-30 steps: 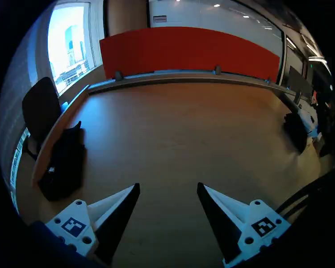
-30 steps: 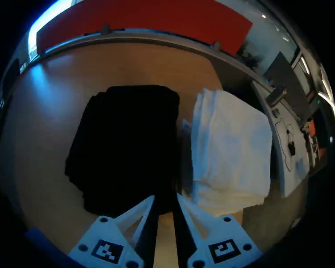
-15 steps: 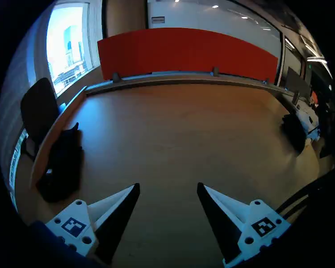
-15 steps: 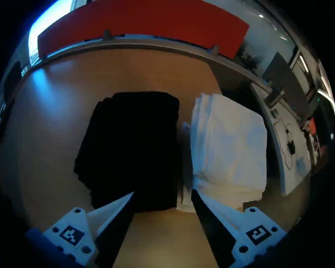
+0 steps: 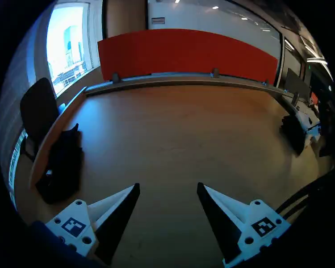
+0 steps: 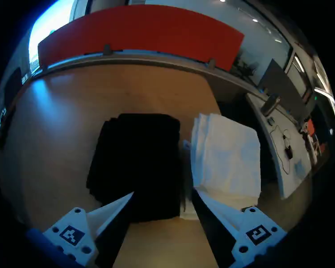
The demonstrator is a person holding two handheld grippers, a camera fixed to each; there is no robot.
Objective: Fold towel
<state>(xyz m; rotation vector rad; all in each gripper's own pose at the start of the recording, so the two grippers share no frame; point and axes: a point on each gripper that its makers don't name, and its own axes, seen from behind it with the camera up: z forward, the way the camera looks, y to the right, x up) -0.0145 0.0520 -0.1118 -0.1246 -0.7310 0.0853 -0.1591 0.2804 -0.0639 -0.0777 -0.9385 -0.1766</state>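
Note:
In the right gripper view a folded black towel point(image 6: 136, 165) lies flat on the wooden table point(image 6: 100, 94). A stack of folded white towels point(image 6: 225, 163) sits right beside it. My right gripper point(image 6: 163, 196) is open, hanging just in front of the black towel's near edge with nothing between its fingers. In the left gripper view my left gripper point(image 5: 167, 187) is open over the bare wooden table point(image 5: 176, 125) and holds nothing.
A red divider panel point(image 5: 185, 51) and a rail run along the table's far edge. A black bag point(image 5: 62, 165) rests at the table's left end, with an office chair point(image 5: 38, 109) behind it. Another desk point(image 6: 288, 161) with cables stands to the right of the white stack.
My right gripper went from shut at the black towel's near edge to open and has drawn back, so both towels look smaller. The left gripper has barely moved.

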